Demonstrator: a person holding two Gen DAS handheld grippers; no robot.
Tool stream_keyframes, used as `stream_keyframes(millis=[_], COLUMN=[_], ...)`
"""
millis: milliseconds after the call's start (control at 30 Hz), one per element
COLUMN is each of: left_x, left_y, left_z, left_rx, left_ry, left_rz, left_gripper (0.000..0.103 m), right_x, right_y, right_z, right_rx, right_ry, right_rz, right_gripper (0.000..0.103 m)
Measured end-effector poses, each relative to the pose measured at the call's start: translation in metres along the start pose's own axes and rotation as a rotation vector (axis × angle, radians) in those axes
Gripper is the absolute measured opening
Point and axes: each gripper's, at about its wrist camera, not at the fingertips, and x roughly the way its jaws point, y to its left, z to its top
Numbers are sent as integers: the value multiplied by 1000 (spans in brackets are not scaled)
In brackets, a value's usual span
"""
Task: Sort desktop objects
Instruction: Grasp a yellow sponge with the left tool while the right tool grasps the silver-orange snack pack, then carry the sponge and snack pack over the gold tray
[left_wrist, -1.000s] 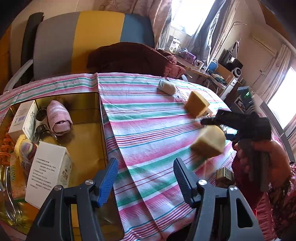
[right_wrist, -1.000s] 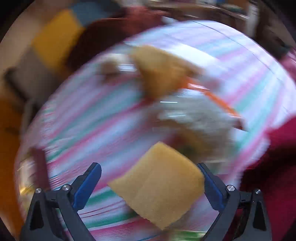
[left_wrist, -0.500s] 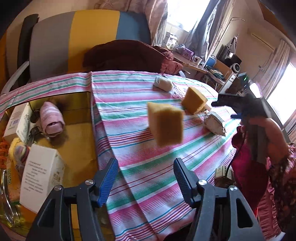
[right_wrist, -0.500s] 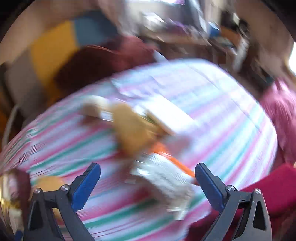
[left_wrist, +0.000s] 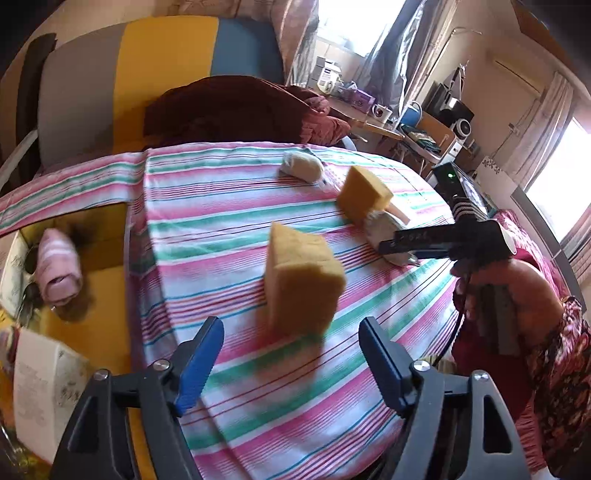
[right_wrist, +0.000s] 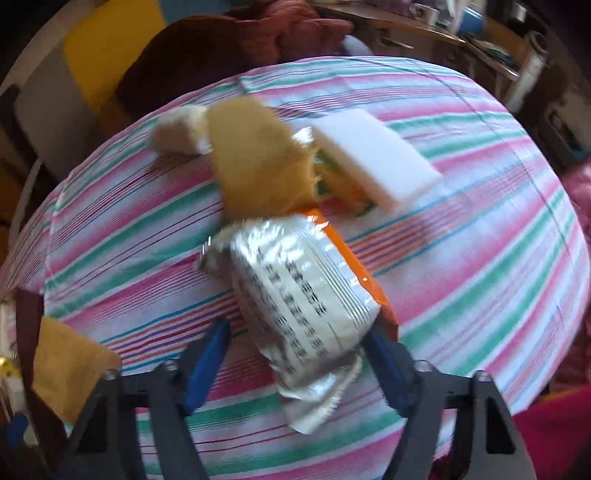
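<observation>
A yellow sponge (left_wrist: 303, 277) stands blurred on the striped tablecloth (left_wrist: 221, 206), just ahead of my left gripper (left_wrist: 291, 350), whose jaws are opening with nothing between them. A second yellow sponge (left_wrist: 364, 199) and a white roll (left_wrist: 301, 166) lie farther back. My right gripper (right_wrist: 295, 354) points down over a silver packet (right_wrist: 303, 302); its jaws are closing with the packet between them, the left pad still a little apart from it. The left wrist view shows that gripper (left_wrist: 406, 240) at the packet (left_wrist: 380, 229).
An open box (left_wrist: 110, 236) at the left holds a pink rolled sock (left_wrist: 59, 266) and a white carton (left_wrist: 40, 384). A white foam block (right_wrist: 373, 155) and an orange packet (right_wrist: 354, 266) lie by the silver packet. A person's hand (left_wrist: 517, 280) holds the right gripper.
The sponge left the right gripper's jaws and travelled left across the table to just in front of the left gripper. Left jaws spread wider. The right gripper came down over the silver packet, its jaws narrower.
</observation>
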Motion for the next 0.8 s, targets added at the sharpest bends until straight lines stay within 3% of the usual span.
stream_keyframes(millis=[67, 233, 433, 533, 800], left_x=[11, 44, 72, 85, 112], left_y=[-10, -25, -32, -28, -14], left_z=[5, 17, 31, 37, 42], left_rx=[23, 63, 79, 82, 51], left_ry=[16, 66, 60, 72, 98], left_rz=[-10, 15, 49, 76, 69], left_gripper=[77, 77, 77, 77, 73], right_x=[-2, -3, 3, 2, 10], right_y=[10, 13, 7, 7, 2], right_z=[-4, -7, 1, 1, 7], right_rx=[-40, -60, -16, -22, 5], right_ry=[-14, -28, -47, -40, -51], right_rz=[53, 85, 103, 67, 52], right_gripper=[61, 58, 67, 71, 70])
